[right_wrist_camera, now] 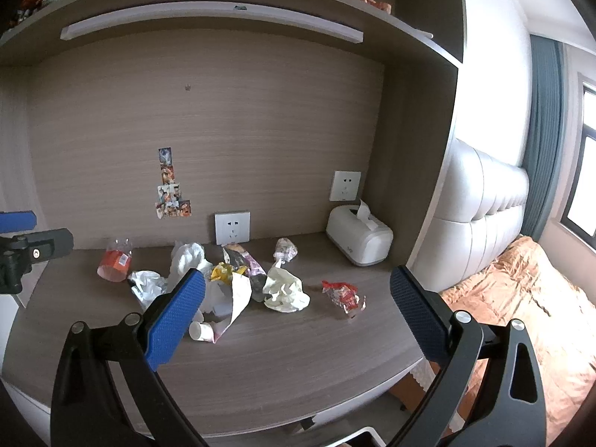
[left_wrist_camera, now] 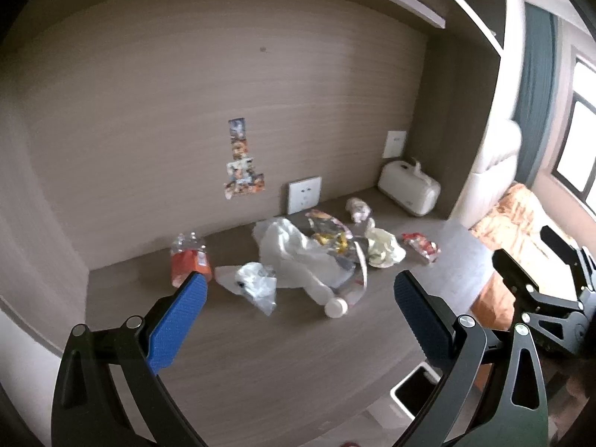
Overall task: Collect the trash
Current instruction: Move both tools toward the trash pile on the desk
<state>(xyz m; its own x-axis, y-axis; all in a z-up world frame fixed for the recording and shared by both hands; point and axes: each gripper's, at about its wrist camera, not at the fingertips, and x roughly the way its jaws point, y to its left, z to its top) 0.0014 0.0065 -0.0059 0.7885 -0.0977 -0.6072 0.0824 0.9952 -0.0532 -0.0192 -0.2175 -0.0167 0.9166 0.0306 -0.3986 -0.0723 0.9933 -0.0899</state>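
No text, brand, number or sign can be read in either view. The orange label (left_wrist_camera: 190, 260) on the crushed bottle (right_wrist_camera: 115, 260) carries a small white patch whose print is too blurred to make out. The red snack wrapper (right_wrist_camera: 342, 294) and the colourful foil packet (left_wrist_camera: 327, 234) show printing but no legible words. A faint mark on the front of the tissue box (right_wrist_camera: 357, 242) is too small to tell. The picture stickers (right_wrist_camera: 171, 190) on the back panel show images only, with no readable lettering
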